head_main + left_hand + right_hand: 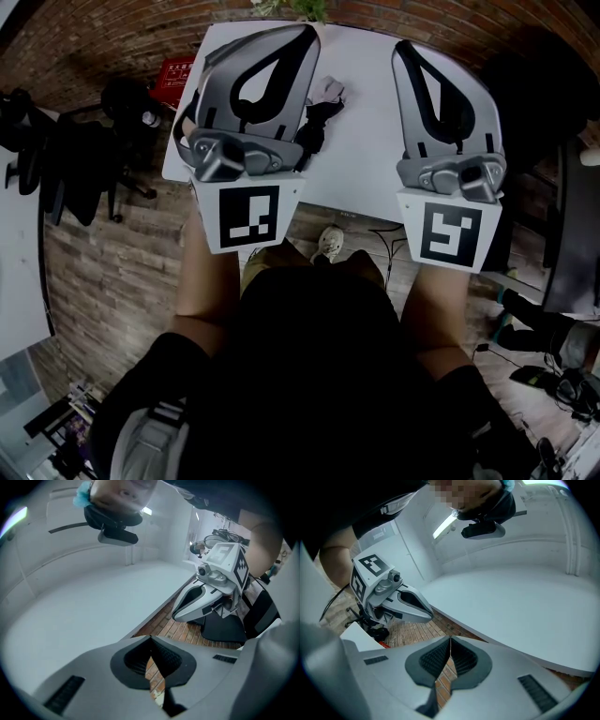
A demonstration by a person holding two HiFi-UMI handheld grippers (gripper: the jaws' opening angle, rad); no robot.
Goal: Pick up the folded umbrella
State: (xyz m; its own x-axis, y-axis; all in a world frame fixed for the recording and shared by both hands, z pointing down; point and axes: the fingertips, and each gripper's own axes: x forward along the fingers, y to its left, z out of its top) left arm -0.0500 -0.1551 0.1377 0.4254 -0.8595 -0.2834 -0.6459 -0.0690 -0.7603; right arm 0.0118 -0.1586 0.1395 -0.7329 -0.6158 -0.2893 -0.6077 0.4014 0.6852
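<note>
White table [364, 141] on brick floor [103, 281] — dark folded umbrella [314, 127] lies on it, left-ctr.

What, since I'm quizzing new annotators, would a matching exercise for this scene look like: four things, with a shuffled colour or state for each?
Things:
1. table
2. folded umbrella
3. left gripper
4. floor

Colour or state:
A. dark, lying on the table
B. white
C. brick-patterned
D. jaws shut, nothing between them

Pairs: 1-B, 2-A, 3-D, 4-C
</note>
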